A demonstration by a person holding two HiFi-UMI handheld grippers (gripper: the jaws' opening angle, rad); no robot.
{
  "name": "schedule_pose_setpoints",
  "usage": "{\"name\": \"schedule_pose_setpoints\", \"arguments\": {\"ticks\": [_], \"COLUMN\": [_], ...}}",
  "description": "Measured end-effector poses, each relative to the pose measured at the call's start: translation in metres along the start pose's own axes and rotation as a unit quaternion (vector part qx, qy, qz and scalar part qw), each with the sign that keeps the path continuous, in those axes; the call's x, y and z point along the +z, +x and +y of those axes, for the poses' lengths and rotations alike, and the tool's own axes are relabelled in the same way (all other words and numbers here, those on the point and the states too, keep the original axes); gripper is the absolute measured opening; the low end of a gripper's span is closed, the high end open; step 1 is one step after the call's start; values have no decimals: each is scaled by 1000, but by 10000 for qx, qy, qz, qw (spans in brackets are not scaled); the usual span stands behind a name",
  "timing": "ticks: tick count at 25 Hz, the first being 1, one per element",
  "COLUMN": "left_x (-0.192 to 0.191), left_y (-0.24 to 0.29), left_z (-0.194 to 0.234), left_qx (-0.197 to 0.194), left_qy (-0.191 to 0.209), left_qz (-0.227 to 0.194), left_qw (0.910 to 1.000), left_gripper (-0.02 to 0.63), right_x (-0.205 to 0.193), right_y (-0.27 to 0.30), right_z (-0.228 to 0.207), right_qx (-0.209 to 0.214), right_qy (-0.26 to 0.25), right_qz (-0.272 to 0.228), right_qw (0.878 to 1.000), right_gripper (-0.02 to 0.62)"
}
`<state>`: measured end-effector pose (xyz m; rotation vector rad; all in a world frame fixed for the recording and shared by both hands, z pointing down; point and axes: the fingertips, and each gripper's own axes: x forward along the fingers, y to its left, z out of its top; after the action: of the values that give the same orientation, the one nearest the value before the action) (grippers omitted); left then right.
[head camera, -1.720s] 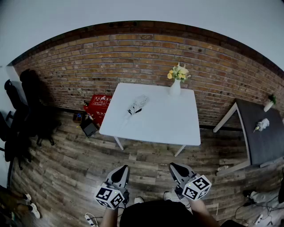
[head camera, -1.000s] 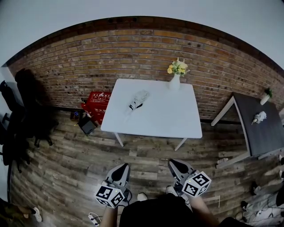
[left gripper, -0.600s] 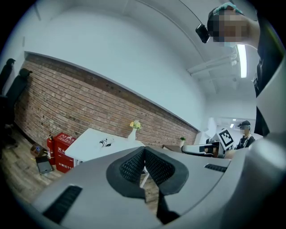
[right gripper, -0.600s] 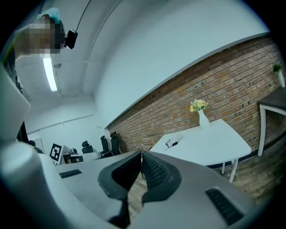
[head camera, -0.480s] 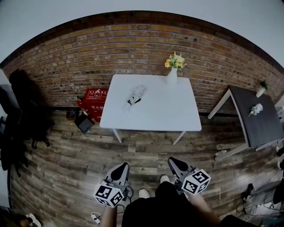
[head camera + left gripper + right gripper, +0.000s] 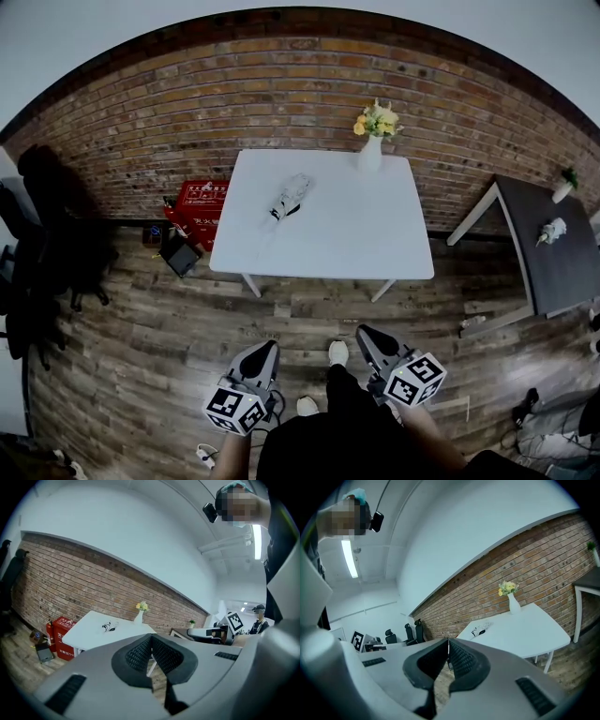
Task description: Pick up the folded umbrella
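The folded umbrella (image 6: 290, 196), pale with a dark strap end, lies on the left half of a white table (image 6: 356, 244) by the brick wall; it also shows small in the left gripper view (image 6: 109, 627) and the right gripper view (image 6: 480, 630). My left gripper (image 6: 264, 352) and right gripper (image 6: 366, 334) hover low over the wooden floor, well short of the table, both pointing toward it. Each has its jaws shut with nothing between them (image 6: 151, 640) (image 6: 448, 645).
A white vase of yellow flowers (image 6: 373, 141) stands at the table's far right corner. A red box (image 6: 202, 208) and a dark case (image 6: 177, 255) sit on the floor left of the table. A dark side table (image 6: 553, 253) stands right; office chairs (image 6: 37, 272) stand left.
The view has shifted slightly toward the table, and a foot has stepped forward between the grippers. Both grippers keep their places at the bottom, still shut.
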<state>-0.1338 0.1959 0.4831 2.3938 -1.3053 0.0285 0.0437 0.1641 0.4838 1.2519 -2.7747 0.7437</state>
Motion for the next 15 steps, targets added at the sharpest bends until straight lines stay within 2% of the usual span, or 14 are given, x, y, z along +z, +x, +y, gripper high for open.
{"name": "schedule_pose_setpoints", "arguments": {"ticks": [9,15], "left_x": [31,51], "left_y": [87,146], "left_z": [20,23], "left_qx": [24,65], "left_qy": [38,25], "left_qz": [32,31], "left_qw": [10000,10000], "left_gripper": [14,14], "right_x": [38,65], "right_y": [64,102], "right_z": [-55,-89], "right_qx": [361,812], "right_qy": [-79,-373], "right_qz": [109,328], "right_qw": [9993,9955], "right_gripper": [23,23]}}
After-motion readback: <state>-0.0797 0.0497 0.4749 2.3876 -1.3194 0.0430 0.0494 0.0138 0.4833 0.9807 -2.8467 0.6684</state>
